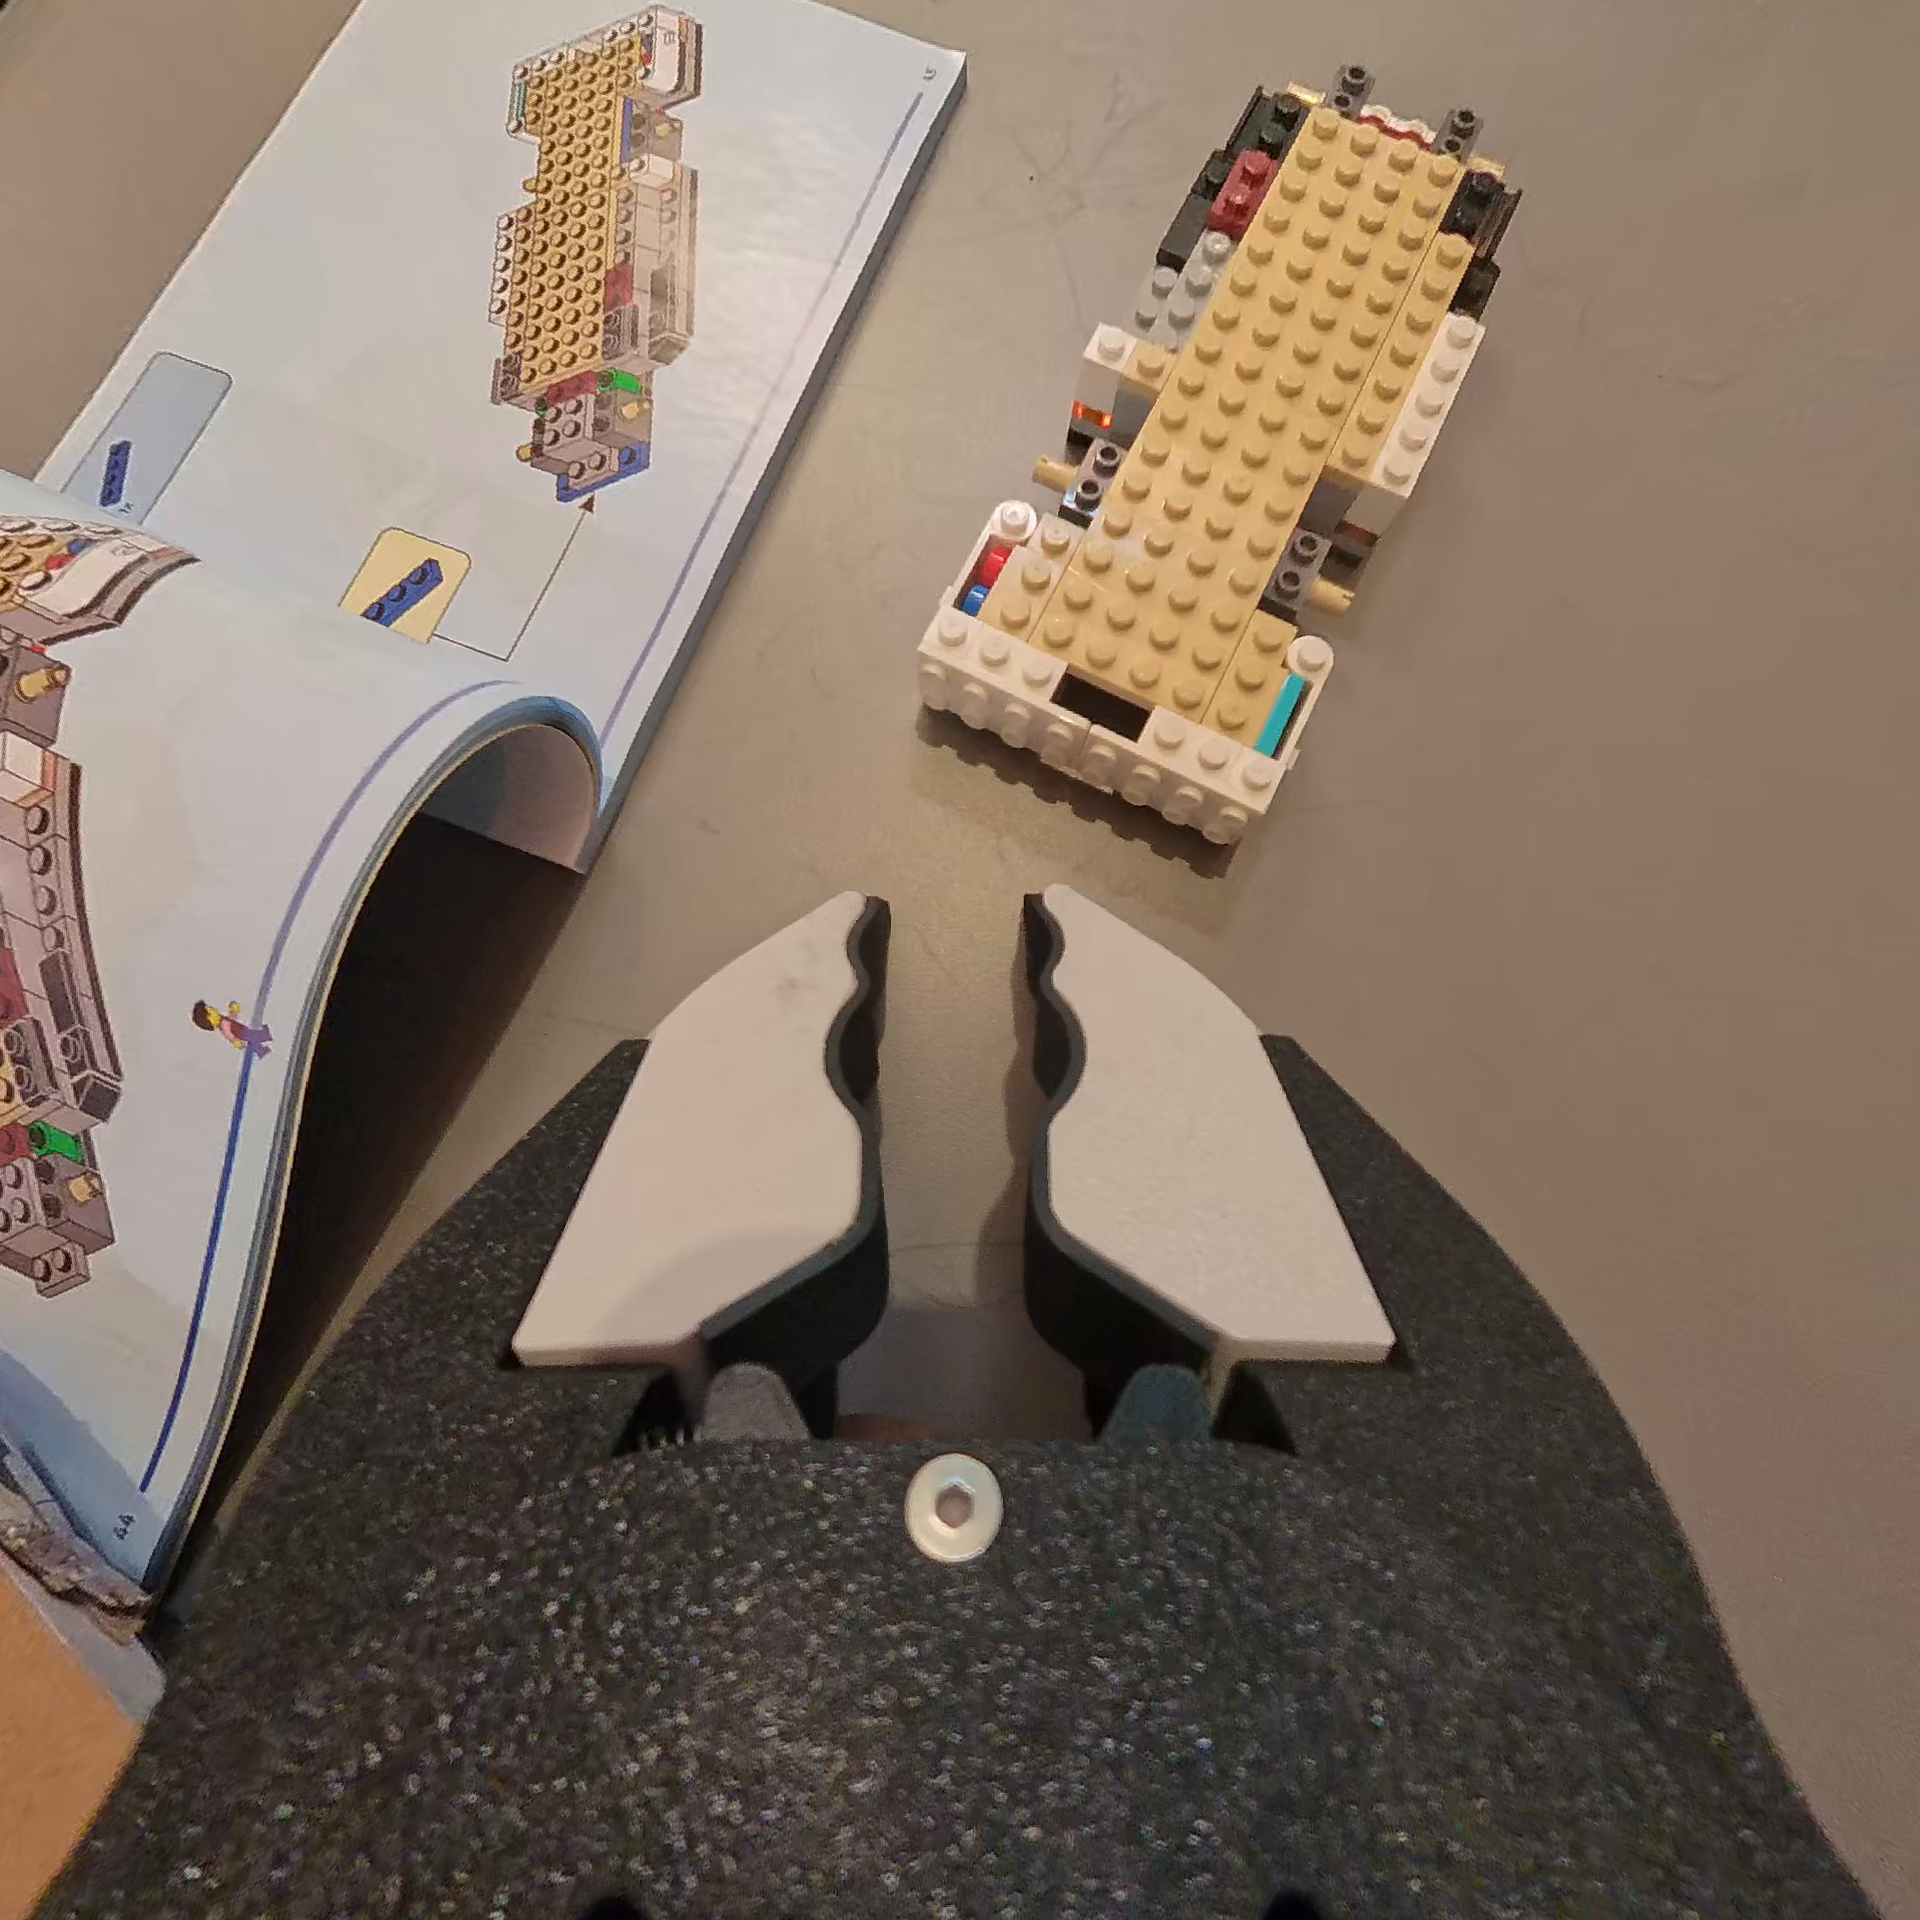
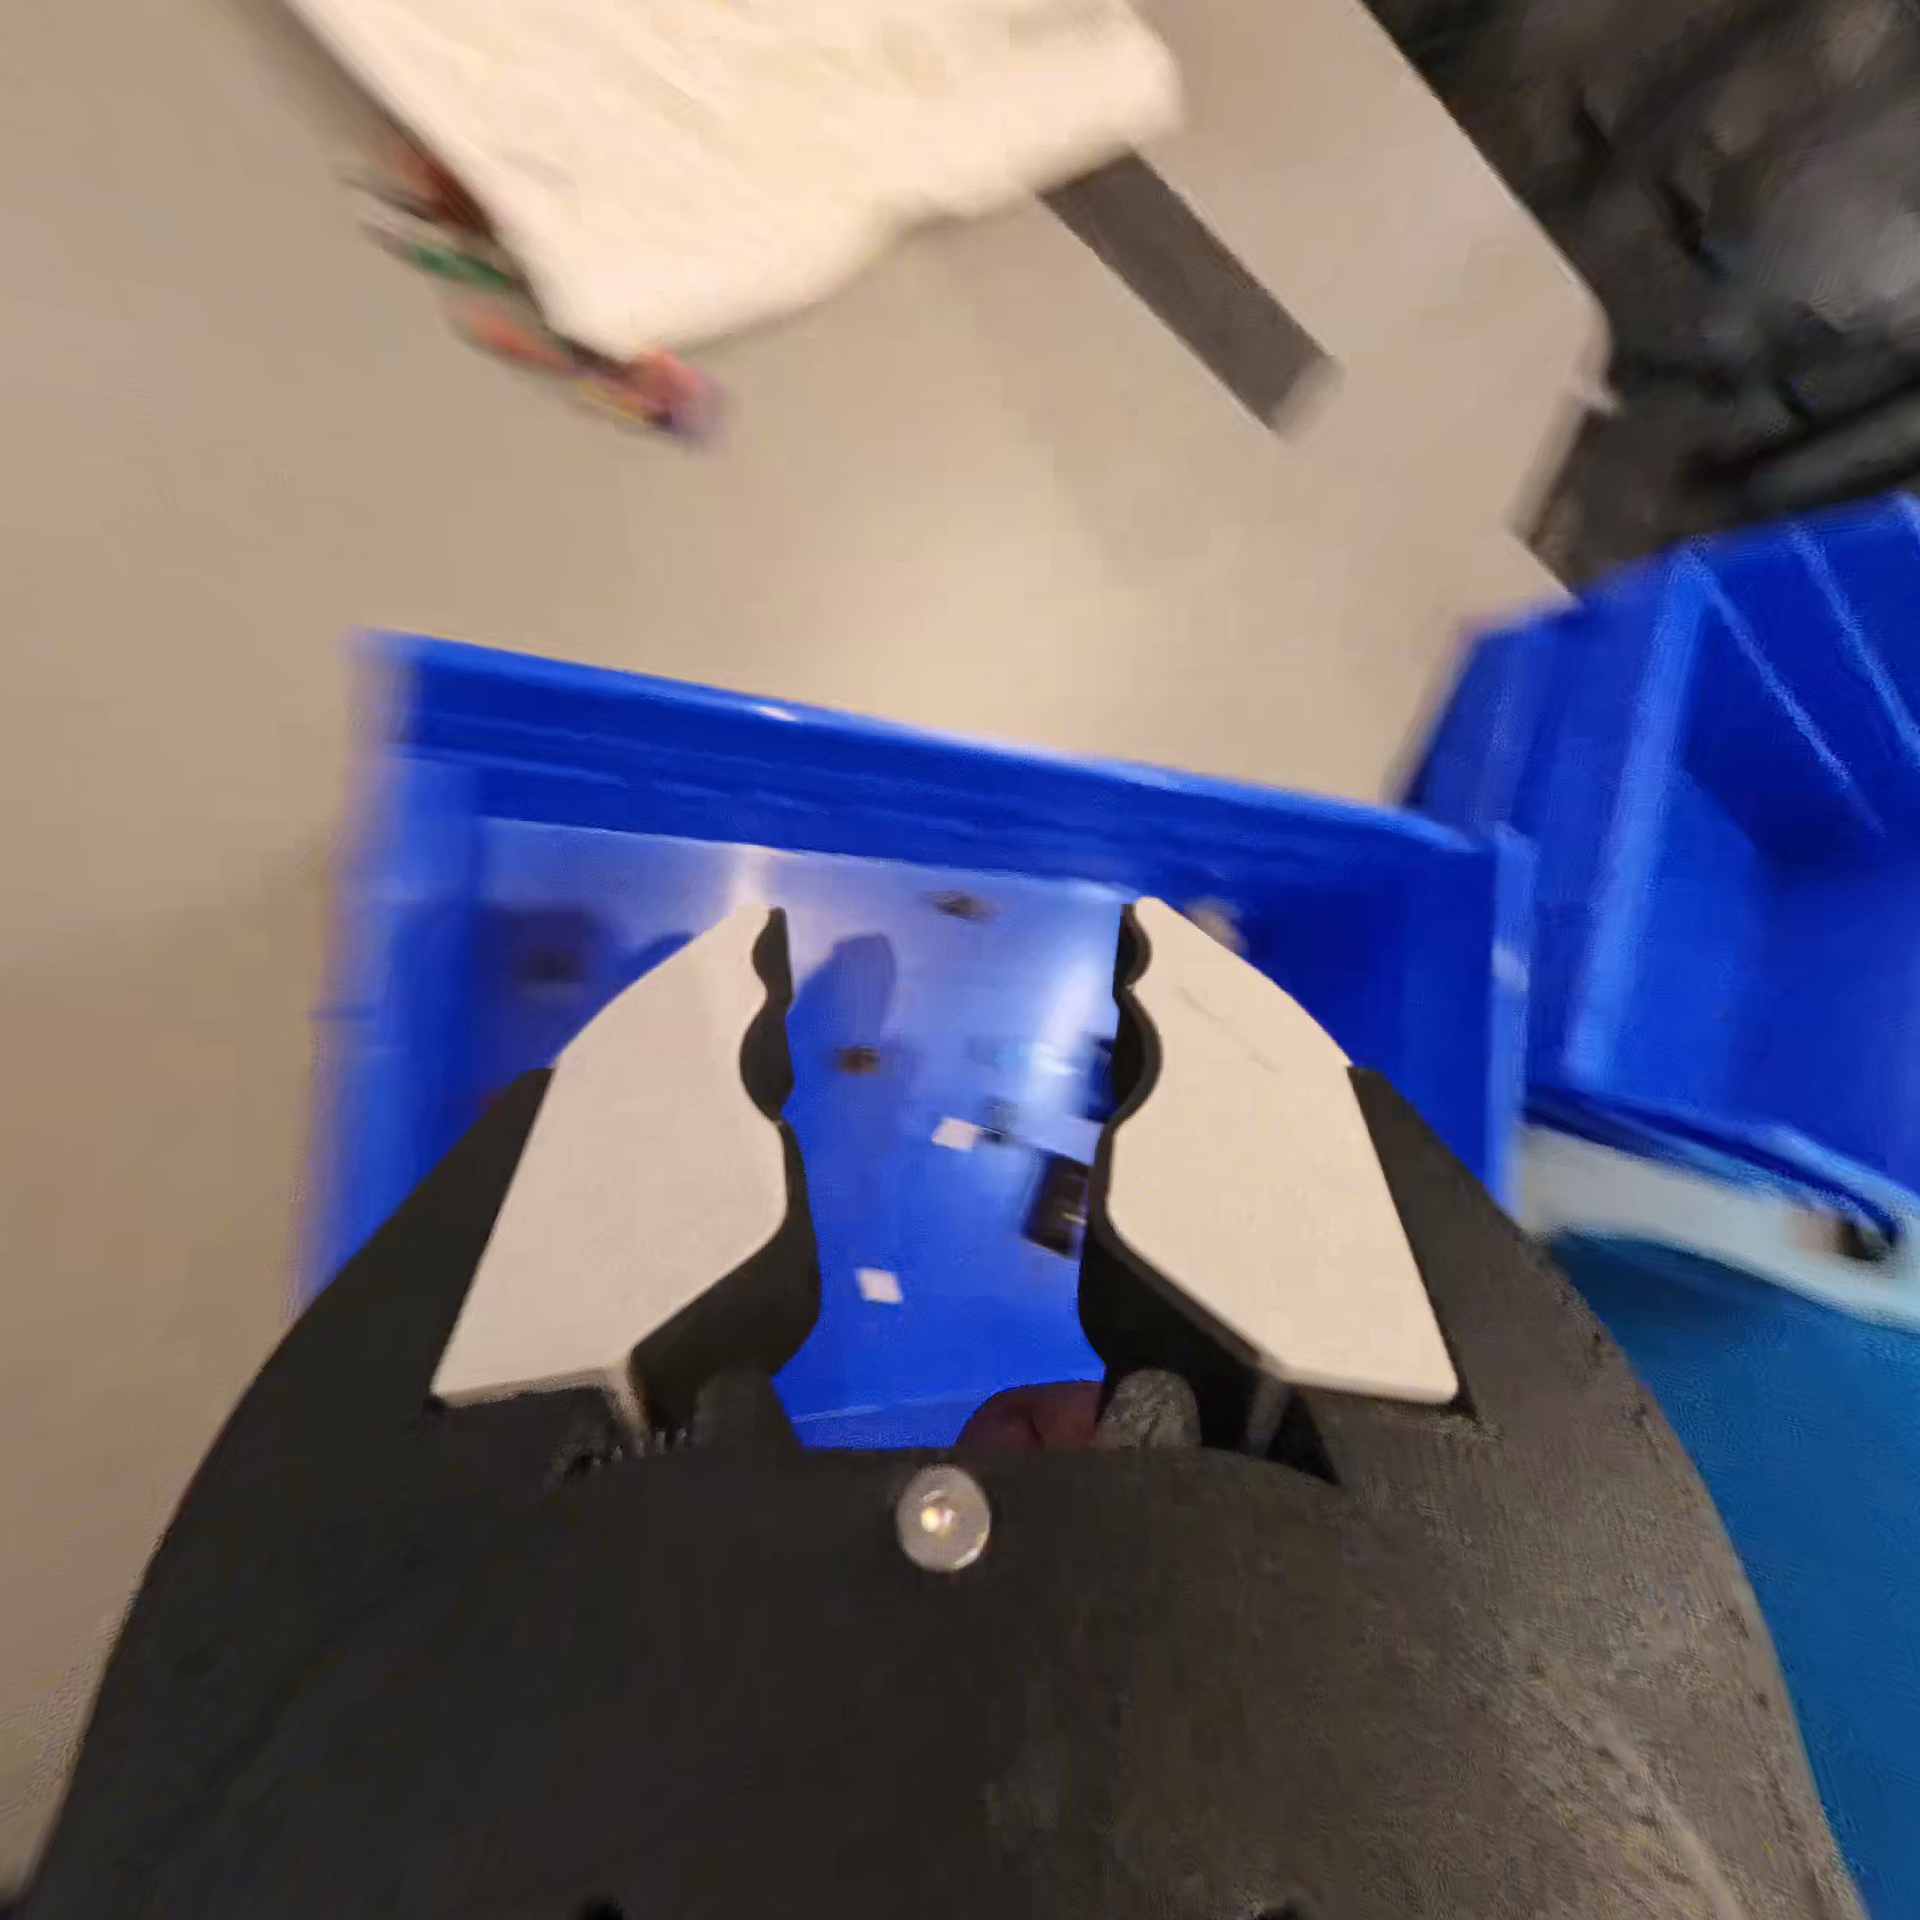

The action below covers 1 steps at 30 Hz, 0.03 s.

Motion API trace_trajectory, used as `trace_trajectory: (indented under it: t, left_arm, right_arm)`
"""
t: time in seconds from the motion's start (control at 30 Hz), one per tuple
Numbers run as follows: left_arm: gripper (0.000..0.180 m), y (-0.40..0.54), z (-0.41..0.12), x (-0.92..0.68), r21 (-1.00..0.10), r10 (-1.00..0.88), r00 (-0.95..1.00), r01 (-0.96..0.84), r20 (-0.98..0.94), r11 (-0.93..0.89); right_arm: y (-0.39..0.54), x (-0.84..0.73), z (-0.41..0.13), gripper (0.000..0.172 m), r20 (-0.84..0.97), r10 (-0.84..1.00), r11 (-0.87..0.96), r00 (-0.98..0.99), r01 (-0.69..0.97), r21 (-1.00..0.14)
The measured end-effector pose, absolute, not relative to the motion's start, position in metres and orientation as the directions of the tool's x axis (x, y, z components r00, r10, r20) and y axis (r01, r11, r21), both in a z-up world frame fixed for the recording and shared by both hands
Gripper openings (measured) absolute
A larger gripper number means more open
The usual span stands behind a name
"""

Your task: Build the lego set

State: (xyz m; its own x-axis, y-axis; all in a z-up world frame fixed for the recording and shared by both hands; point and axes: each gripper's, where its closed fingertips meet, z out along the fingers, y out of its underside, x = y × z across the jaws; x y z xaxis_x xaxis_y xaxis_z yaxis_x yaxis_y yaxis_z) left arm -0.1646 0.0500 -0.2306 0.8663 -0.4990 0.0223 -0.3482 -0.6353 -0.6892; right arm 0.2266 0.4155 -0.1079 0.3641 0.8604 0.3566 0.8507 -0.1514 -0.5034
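Starting at the left, we see an open instruction booklet (image 1: 436, 436) on the grey table (image 1: 1610, 935), then our left gripper (image 1: 956, 914) with fingers spread and nothing between them, near a tan-and-white brick model (image 1: 1236, 468). Our right gripper (image 2: 951, 925) hangs spread and bare over a blue bin (image 2: 935, 769) holding small blurred pieces (image 2: 1060, 1195); a second blue bin (image 2: 1714, 831) sits just beside it.

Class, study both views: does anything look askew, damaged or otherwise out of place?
Two things stand out. The booklet will not lie flat: its near page curls up off the table, and its lower corner looks frayed. The brick model has a dark gap in its white front row. Both tongs are open and bare.
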Motion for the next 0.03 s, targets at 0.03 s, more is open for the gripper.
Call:
trace_trajectory:
  t: [0.03]
  left_arm:
    - [0.026,0.0499,-0.2307,-0.1647,-0.689,-0.498,0.867,-0.35,0.02,-0.635]
  right_arm:
    - [0.4453,0.2432,-0.118,0.058,0.362,0.838,-0.209,0.409,0.853,-0.479]
